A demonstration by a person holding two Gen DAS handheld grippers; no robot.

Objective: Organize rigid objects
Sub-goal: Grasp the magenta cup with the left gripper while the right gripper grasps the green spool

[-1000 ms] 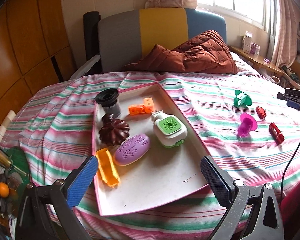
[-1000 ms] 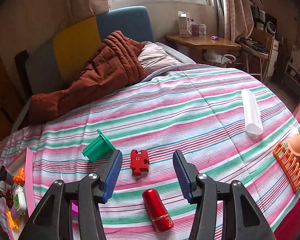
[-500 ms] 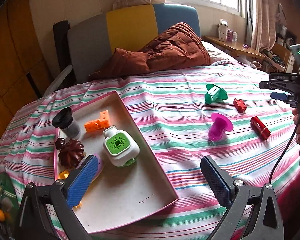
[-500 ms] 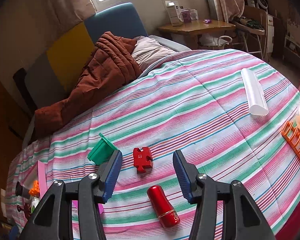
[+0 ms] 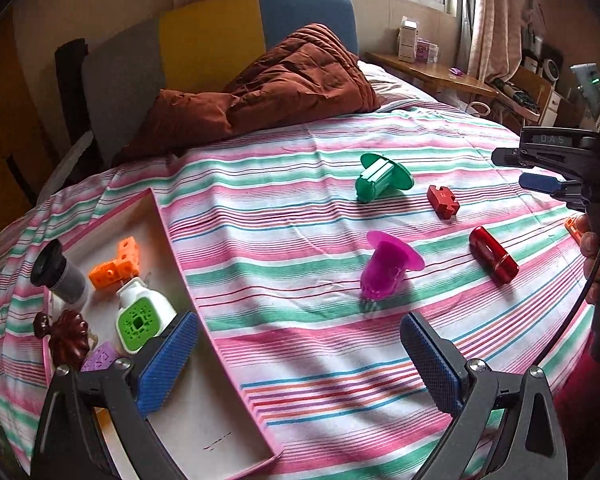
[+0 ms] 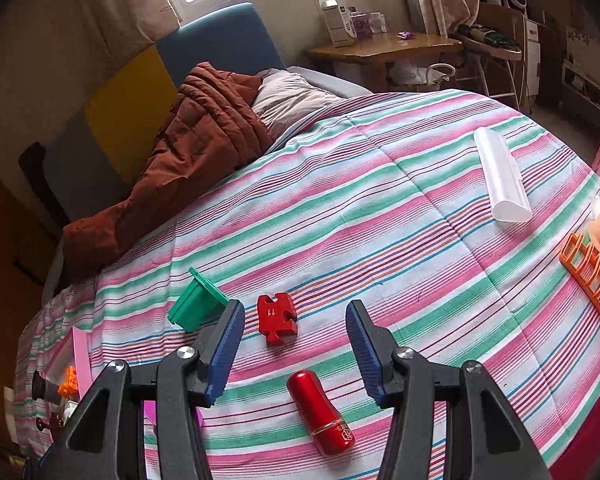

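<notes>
Both tongs stand apart, holding nothing. The left gripper (image 5: 296,356) hides the near part of the tray (image 5: 216,360); its purple piece (image 5: 100,356) is half covered. The right gripper (image 6: 296,344) frames the red cylinder (image 6: 322,414) and red puzzle block (image 6: 277,314) on open bedspread (image 6: 380,220). The orange rack (image 6: 592,276) is cut off at the frame edge.

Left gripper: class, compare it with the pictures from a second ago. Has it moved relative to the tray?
Yes. The left gripper has swung right: it was centred over the tray, and now its jaws open toward the magenta piece.
</notes>
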